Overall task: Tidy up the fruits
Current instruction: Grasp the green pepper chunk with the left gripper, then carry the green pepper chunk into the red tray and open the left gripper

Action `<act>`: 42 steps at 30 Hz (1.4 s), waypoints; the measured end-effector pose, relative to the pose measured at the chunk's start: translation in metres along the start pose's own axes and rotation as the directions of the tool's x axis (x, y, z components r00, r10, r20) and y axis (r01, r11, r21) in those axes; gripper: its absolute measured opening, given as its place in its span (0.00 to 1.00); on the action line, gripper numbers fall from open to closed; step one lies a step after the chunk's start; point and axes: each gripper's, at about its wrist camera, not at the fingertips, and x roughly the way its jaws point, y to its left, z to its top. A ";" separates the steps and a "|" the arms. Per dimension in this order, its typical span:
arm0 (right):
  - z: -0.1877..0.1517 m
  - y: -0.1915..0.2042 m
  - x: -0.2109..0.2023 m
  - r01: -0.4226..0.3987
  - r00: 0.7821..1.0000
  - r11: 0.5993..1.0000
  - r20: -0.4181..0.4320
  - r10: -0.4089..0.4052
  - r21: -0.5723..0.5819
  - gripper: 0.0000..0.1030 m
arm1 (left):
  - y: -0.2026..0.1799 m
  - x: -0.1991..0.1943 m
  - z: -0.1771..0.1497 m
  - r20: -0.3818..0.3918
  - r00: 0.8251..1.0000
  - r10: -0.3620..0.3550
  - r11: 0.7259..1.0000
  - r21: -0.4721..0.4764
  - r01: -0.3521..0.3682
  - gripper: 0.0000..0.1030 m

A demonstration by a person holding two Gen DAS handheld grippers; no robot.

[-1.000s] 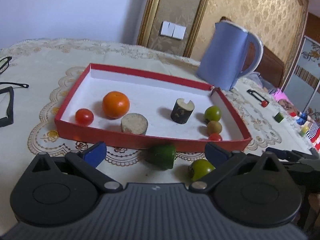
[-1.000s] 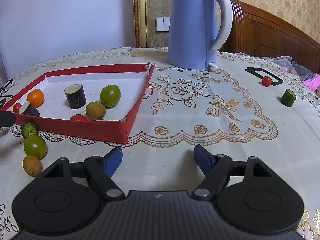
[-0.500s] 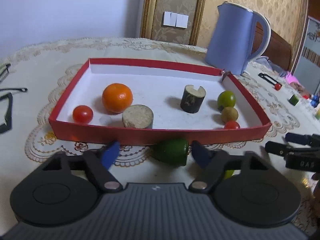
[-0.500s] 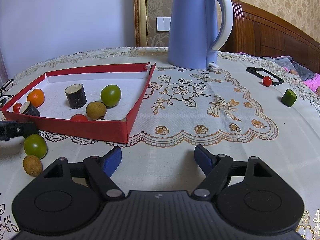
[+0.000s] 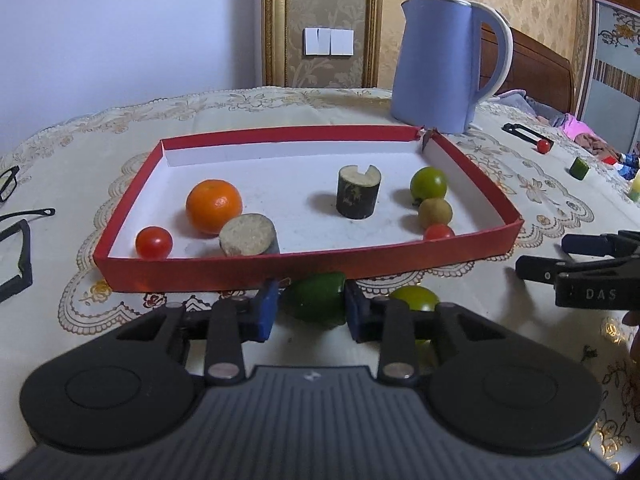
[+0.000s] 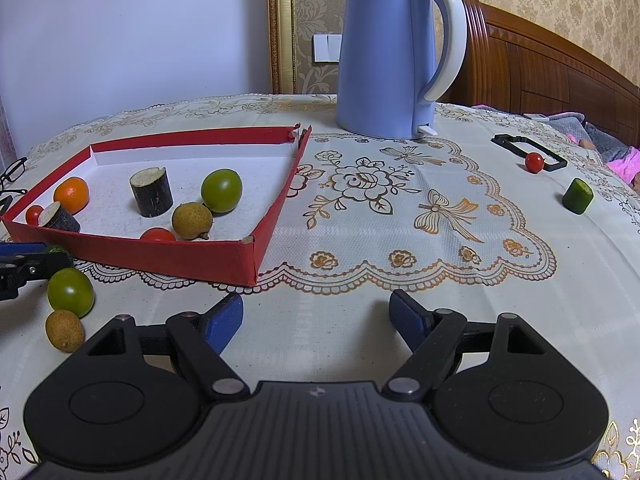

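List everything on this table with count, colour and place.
Tray: one, red, on tablecloth.
Orange: one, orange, in tray.
Cherry tomatoes: three, red, two in tray, one far right.
Dark stalk pieces: two, in tray.
Green round fruits: two, one in tray, one outside.
Longans: two, brown, one in tray, one outside.
Cucumber chunks: two, green, one just before tray, one far right.
Kettle: one, blue, behind tray.
Left tongs: closing, chunk between.
Right tongs: open, empty.

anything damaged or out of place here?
Yes. The red tray's far right corner is torn open, its two walls split apart. Several pieces lie off the tray: a green fruit and a brown one beside its front wall, plus a cherry tomato and a green cut piece far right.
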 end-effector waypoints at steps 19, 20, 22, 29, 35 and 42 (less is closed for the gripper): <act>0.000 0.000 0.000 0.000 1.000 1.000 0.000 0.000 -0.001 0.78 | 0.003 -0.021 0.035 0.124 0.982 0.142 0.988 0.050 -0.149 0.31; 0.000 0.000 0.000 0.000 1.000 1.000 0.000 0.000 -0.001 0.78 | 0.006 -0.018 0.038 0.131 0.978 0.164 0.984 0.043 -0.171 0.31; 0.000 0.000 0.000 0.000 1.000 1.000 -0.001 0.000 -0.001 0.78 | 0.013 -0.010 0.044 0.137 0.970 0.199 0.979 0.023 -0.204 0.31; 0.000 0.000 0.000 0.000 1.000 1.000 -0.001 0.000 -0.001 0.78 | 0.040 0.016 0.058 0.118 0.957 0.265 0.964 -0.043 -0.262 0.31; 0.000 0.000 0.000 0.000 1.000 1.000 -0.001 0.000 -0.001 0.78 | 0.051 0.029 0.061 0.100 0.950 0.297 0.955 -0.049 -0.293 0.31; 0.000 0.000 0.000 0.000 1.000 1.000 -0.001 0.000 -0.001 0.78 | 0.054 0.042 0.062 0.091 0.943 0.320 0.947 -0.040 -0.318 0.31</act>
